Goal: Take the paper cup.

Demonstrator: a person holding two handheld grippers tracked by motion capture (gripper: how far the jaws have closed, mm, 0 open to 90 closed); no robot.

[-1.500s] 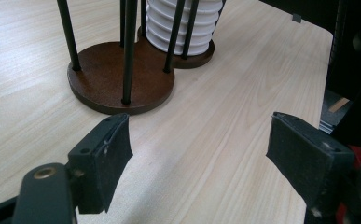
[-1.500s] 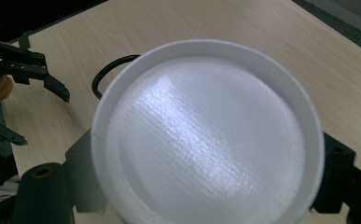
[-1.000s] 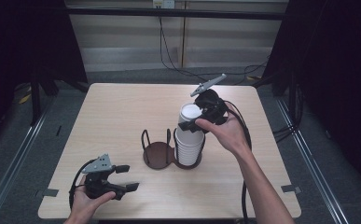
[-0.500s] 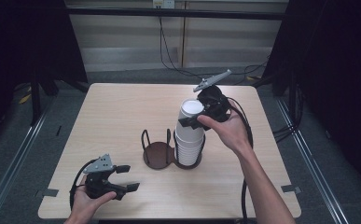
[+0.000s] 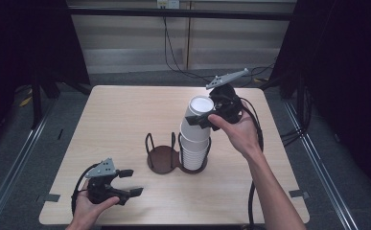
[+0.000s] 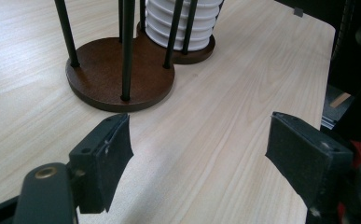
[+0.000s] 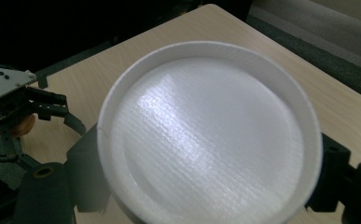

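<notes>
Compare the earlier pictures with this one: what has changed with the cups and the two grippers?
The right gripper, shut on the top cup, has lifted it a little and tilted it away from the stack. The stack stays in its holder. The left gripper rests in the same place on the table, jaws apart and holding nothing.

A white paper cup (image 5: pixel 196 118), upside down with its base up, tilts atop the stack (image 5: pixel 193 151) of inverted white cups, which stands upright in the holder's (image 5: pixel 164 157) right ring, mid-desk.
</notes>
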